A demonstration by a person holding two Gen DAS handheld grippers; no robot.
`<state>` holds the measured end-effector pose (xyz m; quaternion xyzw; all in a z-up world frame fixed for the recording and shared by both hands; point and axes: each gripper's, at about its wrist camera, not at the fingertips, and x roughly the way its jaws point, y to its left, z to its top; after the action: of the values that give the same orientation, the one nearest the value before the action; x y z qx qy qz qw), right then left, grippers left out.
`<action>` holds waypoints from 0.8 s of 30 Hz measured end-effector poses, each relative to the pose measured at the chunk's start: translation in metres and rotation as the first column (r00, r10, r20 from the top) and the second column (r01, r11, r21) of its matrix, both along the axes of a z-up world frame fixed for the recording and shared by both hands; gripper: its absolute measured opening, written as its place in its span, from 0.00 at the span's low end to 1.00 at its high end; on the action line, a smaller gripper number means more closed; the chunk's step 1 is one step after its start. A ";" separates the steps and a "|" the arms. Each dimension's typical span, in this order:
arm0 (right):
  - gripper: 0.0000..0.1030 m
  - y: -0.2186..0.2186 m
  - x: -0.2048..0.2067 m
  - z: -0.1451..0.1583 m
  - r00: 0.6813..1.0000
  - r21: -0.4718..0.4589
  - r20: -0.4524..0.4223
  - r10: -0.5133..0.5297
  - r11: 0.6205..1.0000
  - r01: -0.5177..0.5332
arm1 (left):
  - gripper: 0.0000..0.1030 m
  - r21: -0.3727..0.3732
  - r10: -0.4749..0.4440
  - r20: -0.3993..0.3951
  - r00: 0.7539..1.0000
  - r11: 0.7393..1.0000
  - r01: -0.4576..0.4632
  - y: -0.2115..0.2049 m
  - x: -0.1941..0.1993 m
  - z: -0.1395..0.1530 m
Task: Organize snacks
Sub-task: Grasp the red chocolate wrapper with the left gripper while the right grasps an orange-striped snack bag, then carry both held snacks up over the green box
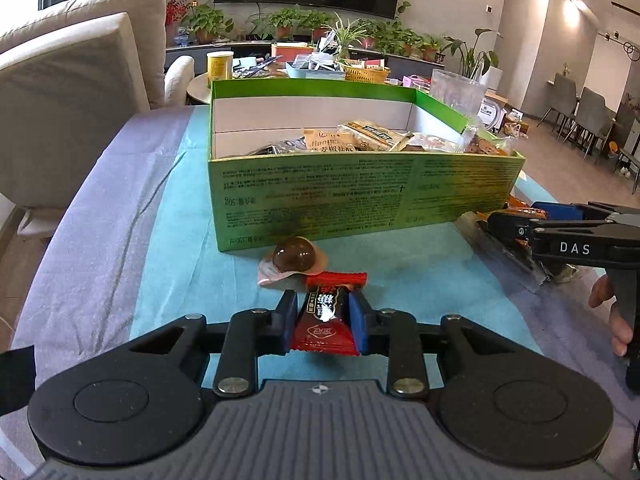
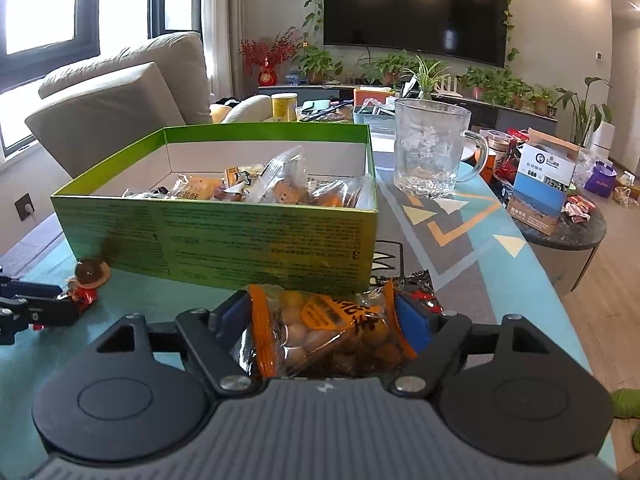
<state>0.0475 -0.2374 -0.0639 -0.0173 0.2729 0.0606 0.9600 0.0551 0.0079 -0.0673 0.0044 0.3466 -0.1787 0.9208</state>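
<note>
Left wrist view: our left gripper (image 1: 323,314) fingers clamp the red candy bar (image 1: 326,320); right gripper (image 2: 326,322) grips the orange snack bag (image 2: 324,326). Next, we lift both into the green box (image 1: 360,196).

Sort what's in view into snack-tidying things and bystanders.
Part of the job: green box with snacks inside; red candy packet in the left gripper; orange-edged snack bag in the right gripper; brown jelly cup.

Just lying about: glass mug; yellow can; blue-and-white carton; potted plants.
</note>
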 end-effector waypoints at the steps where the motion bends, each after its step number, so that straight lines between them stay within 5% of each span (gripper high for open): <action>1: 0.46 0.000 -0.002 0.001 1.000 0.004 0.004 -0.007 1.000 0.007 | 0.25 -0.002 0.002 0.007 1.000 1.000 -0.002 0.001 -0.002 0.001; 12: 0.46 -0.001 -0.024 0.020 1.000 0.062 0.017 -0.017 0.998 0.016 | 0.25 -0.039 0.030 0.050 0.998 0.999 -0.028 0.015 -0.015 0.014; 24: 0.46 0.020 -0.040 0.050 0.990 0.064 0.136 0.040 0.997 -0.049 | 0.25 -0.039 0.033 0.050 0.998 0.999 -0.031 0.022 -0.024 0.014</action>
<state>0.0076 -0.2174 -0.0134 0.0049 0.2048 0.0901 0.9746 0.0311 0.0304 -0.0532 -0.0143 0.3198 -0.1706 0.9319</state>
